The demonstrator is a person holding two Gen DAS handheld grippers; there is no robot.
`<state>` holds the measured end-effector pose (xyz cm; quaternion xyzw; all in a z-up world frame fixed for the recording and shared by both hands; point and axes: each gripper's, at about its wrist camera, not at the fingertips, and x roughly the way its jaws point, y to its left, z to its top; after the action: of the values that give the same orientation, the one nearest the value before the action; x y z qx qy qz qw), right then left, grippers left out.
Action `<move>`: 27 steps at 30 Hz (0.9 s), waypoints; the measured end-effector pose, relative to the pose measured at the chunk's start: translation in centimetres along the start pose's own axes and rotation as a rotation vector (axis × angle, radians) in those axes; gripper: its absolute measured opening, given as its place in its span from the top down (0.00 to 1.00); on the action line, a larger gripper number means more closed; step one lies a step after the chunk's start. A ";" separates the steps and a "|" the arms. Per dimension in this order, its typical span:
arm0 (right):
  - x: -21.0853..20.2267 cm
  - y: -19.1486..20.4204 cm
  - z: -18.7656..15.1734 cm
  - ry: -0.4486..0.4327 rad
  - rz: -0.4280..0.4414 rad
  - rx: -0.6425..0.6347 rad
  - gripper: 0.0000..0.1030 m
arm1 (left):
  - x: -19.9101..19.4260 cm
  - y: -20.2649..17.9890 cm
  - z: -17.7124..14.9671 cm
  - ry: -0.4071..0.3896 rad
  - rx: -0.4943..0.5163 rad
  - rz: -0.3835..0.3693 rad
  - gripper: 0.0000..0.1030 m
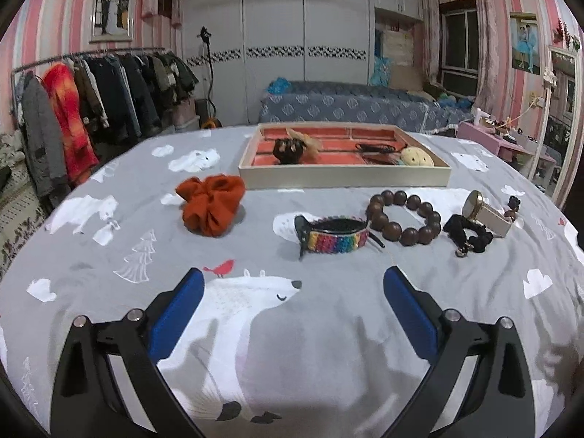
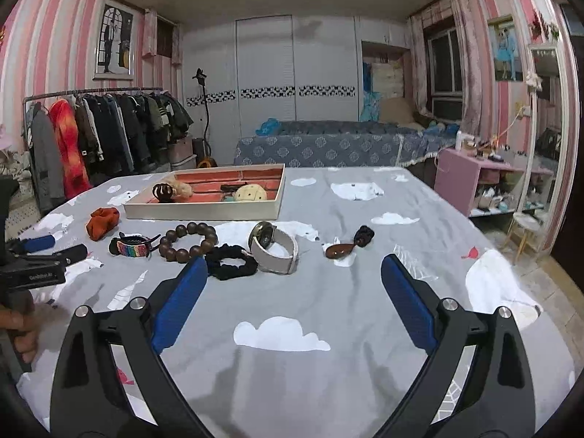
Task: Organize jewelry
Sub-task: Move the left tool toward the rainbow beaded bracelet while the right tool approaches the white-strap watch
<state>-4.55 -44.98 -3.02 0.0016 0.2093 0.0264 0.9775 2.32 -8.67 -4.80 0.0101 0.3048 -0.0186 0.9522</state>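
Observation:
A cream tray (image 1: 343,177) with an orange lining stands on the grey bedspread; it holds a dark claw clip (image 1: 288,149), a black clip and a round cream piece. In front of it lie an orange scrunchie (image 1: 211,204), a rainbow hair clip (image 1: 335,237), a brown bead bracelet (image 1: 403,217), a black scrunchie (image 1: 471,233) and a watch (image 1: 487,213). My left gripper (image 1: 294,284) is open and empty, just short of the rainbow clip. My right gripper (image 2: 294,272) is open and empty, near the watch (image 2: 273,248) and black scrunchie (image 2: 230,261). A brown pendant (image 2: 339,250) lies right of them.
The bedspread (image 2: 292,365) has bears and clouds printed on it. The left gripper and the hand holding it show at the left edge of the right wrist view (image 2: 40,252). A clothes rack (image 1: 91,102) stands at the left, a pink side table (image 2: 471,179) at the right.

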 end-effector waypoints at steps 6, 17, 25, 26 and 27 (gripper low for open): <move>3.4 0.2 1.3 0.104 0.051 -0.009 0.09 | 2.4 0.5 0.8 0.105 -0.014 -0.031 0.06; 11.2 -0.6 3.9 0.243 0.035 0.012 0.11 | 7.6 -0.1 3.9 0.176 0.065 -0.033 0.06; 14.3 -0.8 3.7 0.318 0.050 0.036 0.19 | 9.8 1.0 3.6 0.249 0.047 -0.106 0.07; 14.5 -0.9 3.6 0.323 0.046 0.039 0.19 | 9.8 1.4 3.6 0.253 0.044 -0.099 0.07; 14.6 -0.9 3.6 0.326 0.040 0.041 0.20 | 9.8 1.6 3.6 0.256 0.042 -0.090 0.07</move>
<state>10.24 -45.13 -5.75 0.0214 0.3657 0.0416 0.9296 12.43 -7.49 -7.59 0.0185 0.4235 -0.0665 0.9033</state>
